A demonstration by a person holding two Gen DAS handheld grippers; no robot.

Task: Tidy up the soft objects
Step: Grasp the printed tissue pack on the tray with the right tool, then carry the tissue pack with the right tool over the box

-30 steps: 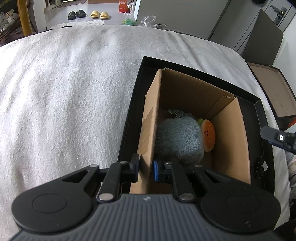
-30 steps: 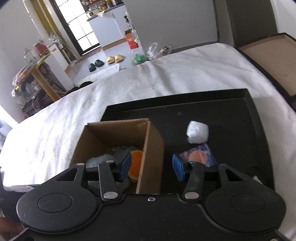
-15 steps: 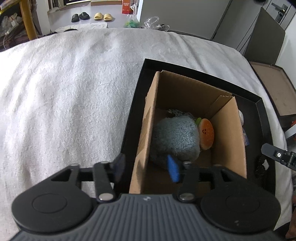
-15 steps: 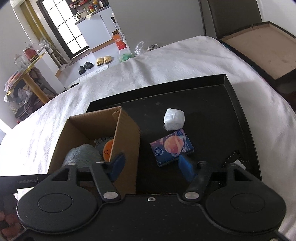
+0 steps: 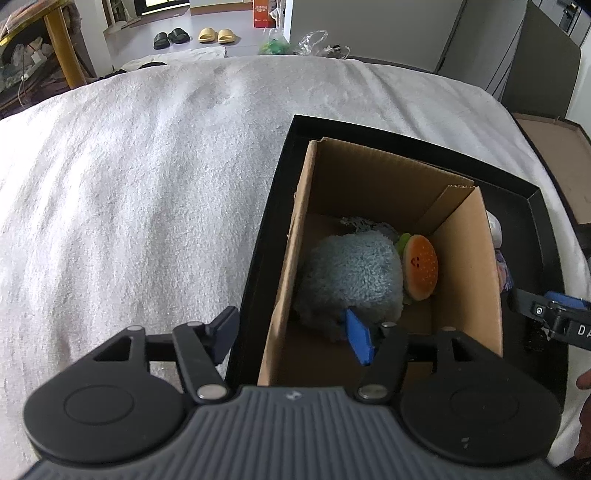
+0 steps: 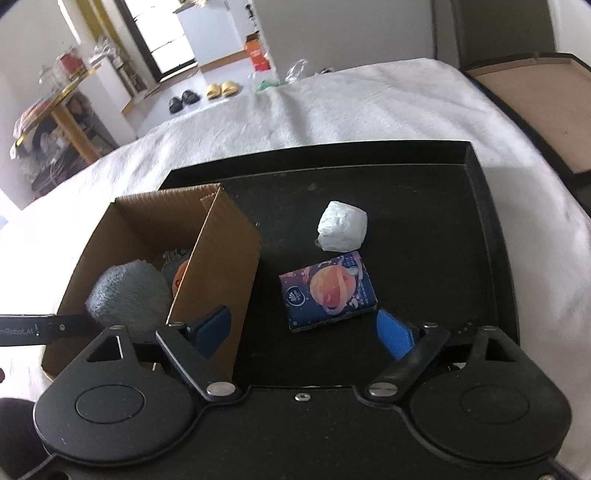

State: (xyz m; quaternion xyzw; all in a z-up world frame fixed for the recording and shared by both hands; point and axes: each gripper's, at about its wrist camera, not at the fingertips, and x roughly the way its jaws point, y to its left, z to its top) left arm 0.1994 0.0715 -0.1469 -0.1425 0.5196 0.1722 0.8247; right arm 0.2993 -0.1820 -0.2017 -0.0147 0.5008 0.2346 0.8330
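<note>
A cardboard box (image 5: 465,251) (image 6: 221,251) stands in a black tray (image 5: 277,221) (image 6: 461,240) on a white cloth. Inside it lie a fluffy grey-blue plush (image 5: 351,277) (image 6: 125,291) and an orange burger plush (image 5: 421,266). My left gripper (image 5: 291,336) is open and empty, its fingers astride the box's left wall. My right gripper (image 6: 303,332) is open and empty, just in front of a blue tissue pack with a planet print (image 6: 328,290). A white wrapped wad (image 6: 341,225) lies beyond the pack on the tray.
The white cloth (image 5: 147,184) covers the whole surface left of the tray. A brown board in a black frame (image 6: 546,99) lies off the right edge. Slippers (image 5: 214,35) and a wooden table leg (image 5: 66,59) are on the floor beyond.
My left gripper let go of the box's left wall and opened wide. My right gripper opened wider and drew back to the right, off the box's right wall, bringing the tissue pack between its fingers.
</note>
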